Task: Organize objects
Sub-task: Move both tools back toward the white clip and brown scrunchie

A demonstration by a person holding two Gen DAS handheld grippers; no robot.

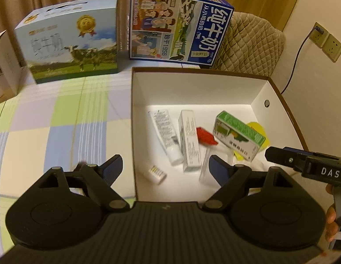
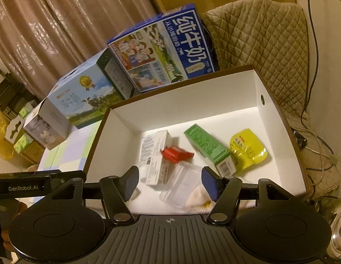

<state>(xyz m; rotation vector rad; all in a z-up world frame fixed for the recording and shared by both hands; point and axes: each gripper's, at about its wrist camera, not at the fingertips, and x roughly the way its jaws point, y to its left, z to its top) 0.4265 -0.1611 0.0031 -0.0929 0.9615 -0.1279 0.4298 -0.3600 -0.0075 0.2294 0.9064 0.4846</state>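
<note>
A white open box (image 1: 192, 83) (image 2: 192, 101) with a brown rim holds several small items: a white tube (image 1: 165, 132), a white carton (image 1: 190, 140) (image 2: 158, 160), a red packet (image 1: 205, 136) (image 2: 176, 154), a green carton (image 1: 238, 136) (image 2: 209, 147), a yellow pouch (image 2: 247, 148), a small white bottle (image 1: 156, 173) and a clear plastic case (image 2: 182, 187). My left gripper (image 1: 165, 169) is open and empty, astride the box's left wall. My right gripper (image 2: 170, 181) is open and empty above the box's near part, over the clear case.
Two milk cartons stand behind the box: a light blue one (image 1: 71, 44) (image 2: 82, 96) and a dark blue one (image 1: 177, 26) (image 2: 164, 48). A white carton (image 1: 5, 66) stands at the far left. A quilted chair (image 1: 247, 41) (image 2: 263, 48) is at the back right. The checked tablecloth (image 1: 60, 121) lies left.
</note>
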